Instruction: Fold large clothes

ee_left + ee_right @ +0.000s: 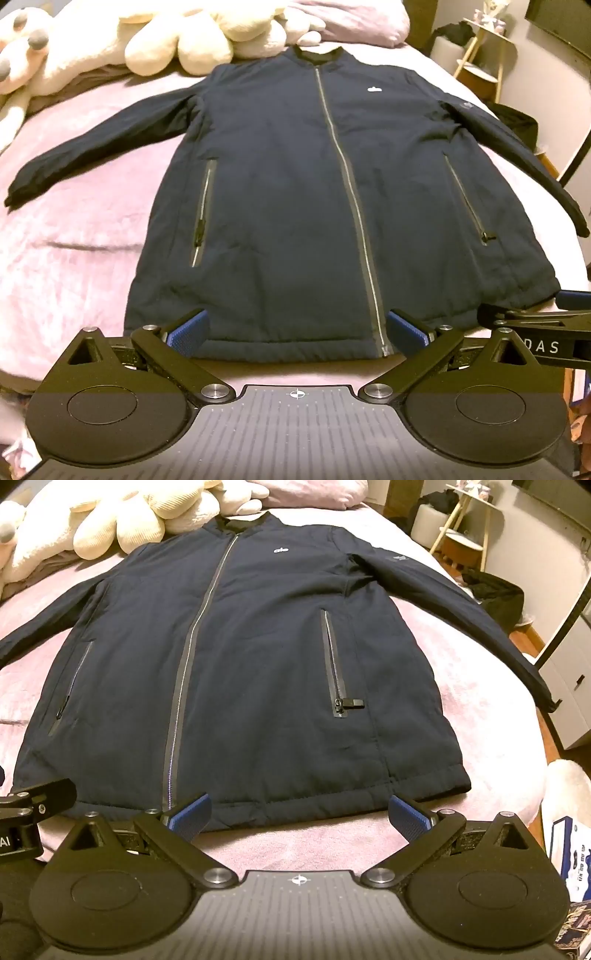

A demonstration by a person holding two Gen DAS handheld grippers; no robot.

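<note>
A dark navy zip-up jacket [295, 192] lies flat, front up, on a pink bed cover [85, 206], collar far, hem near, both sleeves spread out to the sides. It also shows in the right wrist view [258, 657]. My left gripper [295, 334] is open, its blue pads either side of the hem near the centre zipper. My right gripper [299, 814] is open at the hem's right half, pads just at the hem edge. Neither holds anything. The right gripper's body shows at the left wrist view's right edge [535, 325].
Cream plush toys [177, 40] and a pink pillow [354, 18] lie beyond the collar. A wooden side stand [465, 528] and white furniture [569, 679] stand off the bed's right side. A dark bundle [495, 590] lies on the floor there.
</note>
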